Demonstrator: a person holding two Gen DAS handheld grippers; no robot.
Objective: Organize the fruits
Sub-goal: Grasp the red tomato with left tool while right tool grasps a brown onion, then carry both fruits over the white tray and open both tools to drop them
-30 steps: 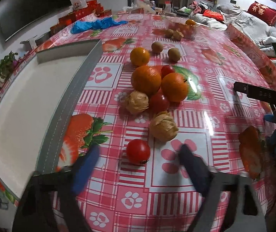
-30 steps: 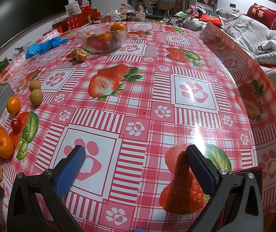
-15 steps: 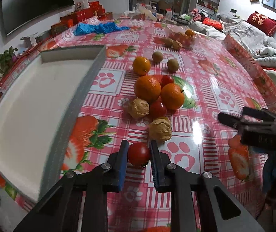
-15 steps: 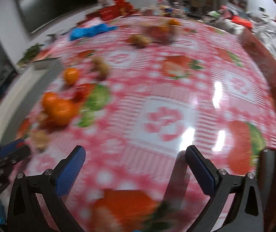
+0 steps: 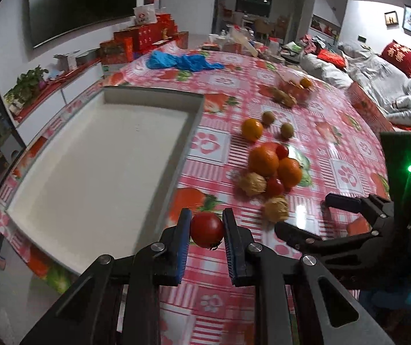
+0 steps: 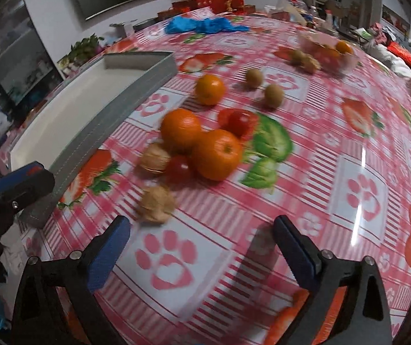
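My left gripper (image 5: 207,230) is shut on a small red tomato (image 5: 207,229) and holds it above the tablecloth, just right of the white tray (image 5: 96,166). The tray's grey wall (image 6: 113,115) shows in the right wrist view too. A cluster of oranges (image 5: 263,159) (image 6: 216,153), red tomatoes (image 6: 178,168) and papery husked fruits (image 6: 157,203) lies on the table. My right gripper (image 6: 201,240) hovers in front of that cluster, its jaws closing with nothing between them. It also shows at the right of the left wrist view (image 5: 301,215).
Another orange (image 6: 209,89) and two brown kiwis (image 6: 273,95) lie farther back. A clear bowl of fruit (image 6: 327,53) stands at the far side, with a blue cloth (image 5: 181,61) near the far edge. The table edge drops off on the right.
My left gripper closed on the red tomato and lifted it off the cloth toward the tray. My right gripper swung left across the table to the fruit cluster.
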